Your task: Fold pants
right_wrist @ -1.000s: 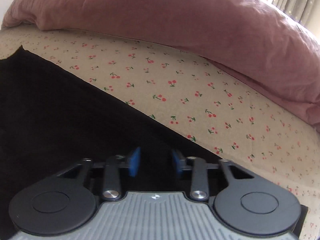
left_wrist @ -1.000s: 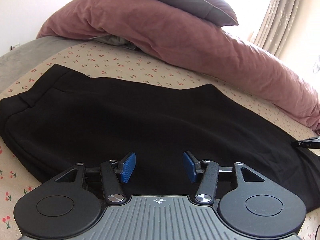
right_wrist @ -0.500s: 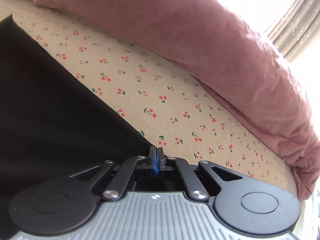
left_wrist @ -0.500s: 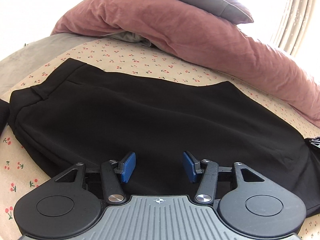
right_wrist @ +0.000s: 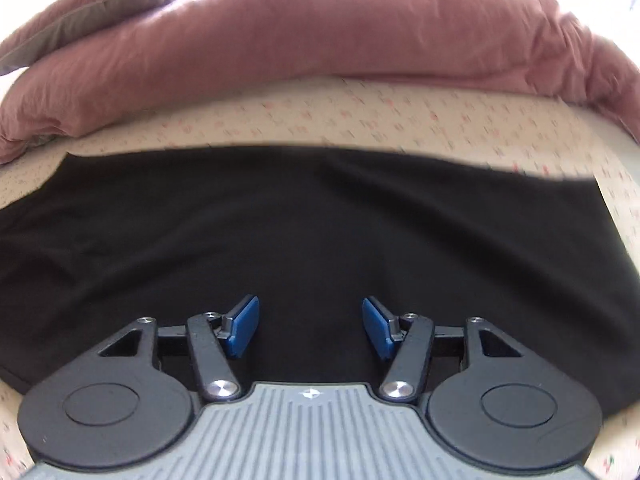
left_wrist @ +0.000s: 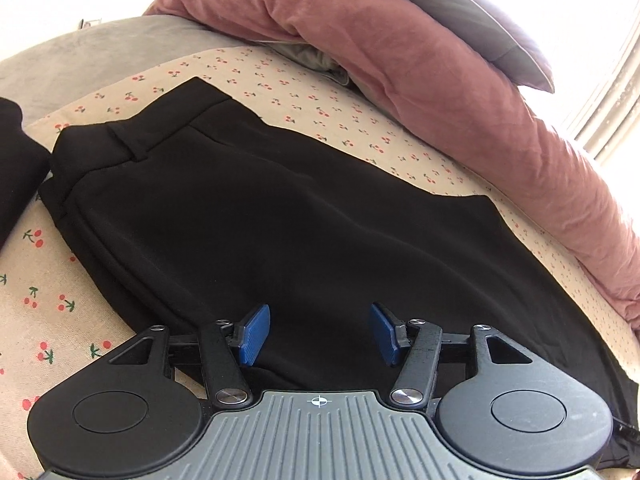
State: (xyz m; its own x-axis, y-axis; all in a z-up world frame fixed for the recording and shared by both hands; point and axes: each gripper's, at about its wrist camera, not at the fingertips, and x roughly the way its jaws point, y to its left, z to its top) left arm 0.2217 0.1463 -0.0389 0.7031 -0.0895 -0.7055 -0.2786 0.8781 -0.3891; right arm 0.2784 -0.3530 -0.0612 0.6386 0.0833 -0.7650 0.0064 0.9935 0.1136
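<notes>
Black pants [left_wrist: 280, 216] lie flat on a cherry-print bed sheet [left_wrist: 44, 300], waistband at the upper left in the left wrist view. My left gripper [left_wrist: 318, 334] is open and empty over the pants' near edge. In the right wrist view the pants [right_wrist: 304, 232] fill the middle as a wide black band. My right gripper [right_wrist: 310, 332] is open and empty just above the cloth. The right view is motion-blurred.
A pink duvet [left_wrist: 420, 52] with a grey pillow [left_wrist: 472, 8] on it runs along the far side of the bed; the duvet also shows in the right wrist view [right_wrist: 320, 36]. Another black garment [left_wrist: 16, 168] lies at the left edge. A grey blanket [left_wrist: 100, 48] lies behind it.
My right gripper was shut half a second ago and is now open, and it has swung round to face the pants broadside. My left gripper has shifted slightly, staying open.
</notes>
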